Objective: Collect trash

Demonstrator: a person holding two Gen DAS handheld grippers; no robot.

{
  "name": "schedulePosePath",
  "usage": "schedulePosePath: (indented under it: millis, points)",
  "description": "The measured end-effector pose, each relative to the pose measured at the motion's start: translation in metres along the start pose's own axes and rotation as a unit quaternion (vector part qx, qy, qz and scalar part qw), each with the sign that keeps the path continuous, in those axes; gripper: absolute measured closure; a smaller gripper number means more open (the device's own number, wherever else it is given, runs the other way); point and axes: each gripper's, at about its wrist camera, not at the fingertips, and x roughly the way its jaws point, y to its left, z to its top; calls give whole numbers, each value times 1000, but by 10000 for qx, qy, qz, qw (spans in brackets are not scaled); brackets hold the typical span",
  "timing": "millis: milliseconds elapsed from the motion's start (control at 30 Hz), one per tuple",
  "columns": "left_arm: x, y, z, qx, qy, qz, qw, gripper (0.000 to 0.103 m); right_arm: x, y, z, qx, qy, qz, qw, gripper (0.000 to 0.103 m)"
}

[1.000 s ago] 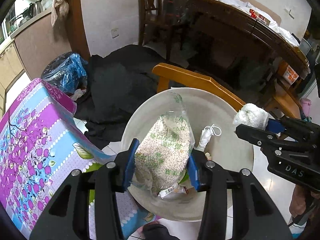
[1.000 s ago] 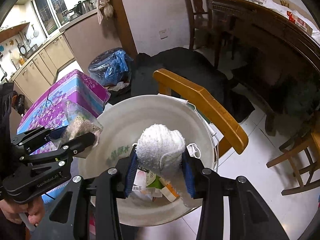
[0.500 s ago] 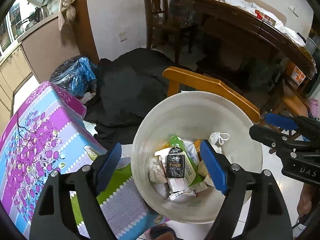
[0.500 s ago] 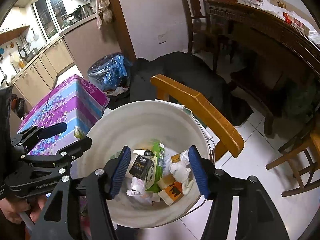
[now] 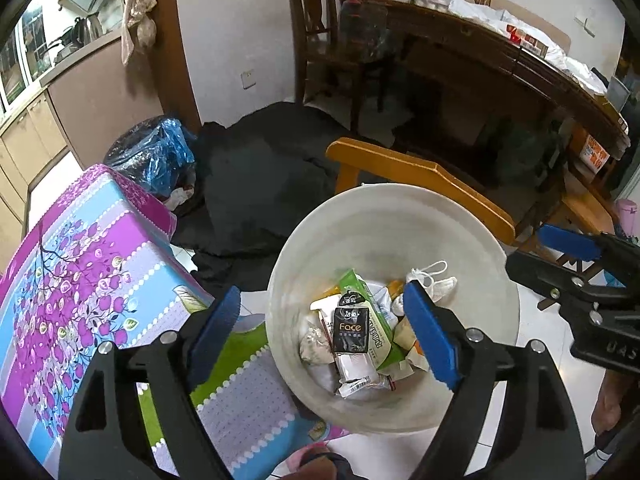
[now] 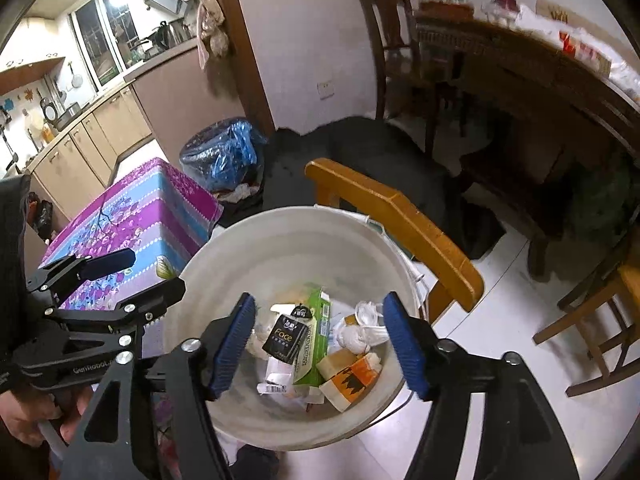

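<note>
Hovering over the bucket (image 5: 472, 240): both grippers point down into it, jaws opening, nothing between the pads.

Left gripper (image 5: 320, 332): wide, blue pads apart, empty. Straight ahead and below it, on the bucket floor, lies the trash: black "Face" packet (image 5: 351, 330), green box (image 5: 370, 320) just right of it and touching, white wrappers underneath, face mask (image 5: 434, 280) further ahead-right near the right pad. Grain bag (image 5: 314, 342) sits at the left edge of the pile.

Right gripper (image 6: 320, 346): also wide and empty. Below it, between the pads in view, the same pile: black packet left of centre, green box beside it, orange-and-black carton (image 6: 356, 378) nearer the right pad, crumpled white tissue (image 6: 354, 336) just ahead of that.

The two grippers sit side by side, apart, each visible at the edge of the other's camera.

Beyond the bucket: a wooden chair back (image 6: 400, 224), touching or just behind the rim. To the left of the left gripper: table with a purple flowered cloth (image 5: 80, 280). Further ahead: blue trash bag (image 5: 160, 156) on the floor.
</note>
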Motion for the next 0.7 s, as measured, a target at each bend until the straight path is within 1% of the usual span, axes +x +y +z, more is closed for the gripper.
schedulePosePath:
  millis: [33,100,167,267,333,433,500,567,633,700]
  points:
    - [-3,0,-2,0,-30,11,10000,18,-4,2,-3,-6,-59,-4,10000,28]
    - [-8,-1,-6,26,-93,43,9999,17,-15,8,-11,-57,-242,-80,9997,25]
    - [-14,-1,-11,41,-149,48,9999,13,-26,15,-19,-117,-431,-185,9988,20]
    - [-32,0,-23,54,-419,64,9991,6,-50,27,-32,-146,-827,-287,9961,12]
    - [-43,2,-29,21,-598,110,9981,6,-66,36,-41,-178,-1100,-342,9932,6]
    - [-66,9,-43,-68,-918,157,9956,6,-88,48,-53,-155,-1389,-325,9897,5]
    - [-79,14,-51,-129,-1128,260,9932,6,-100,55,-63,-88,-1527,-319,9877,5]
    - [-92,19,-57,-181,-1279,324,9911,6,-107,60,-72,-39,-1588,-248,9870,5]
    - [-106,24,-64,-236,-1446,391,9884,6,-115,68,-84,-33,-1640,-266,9861,5]
    - [-118,28,-71,-275,-1579,397,9863,6,-120,73,-94,-32,-1647,-223,9861,5]
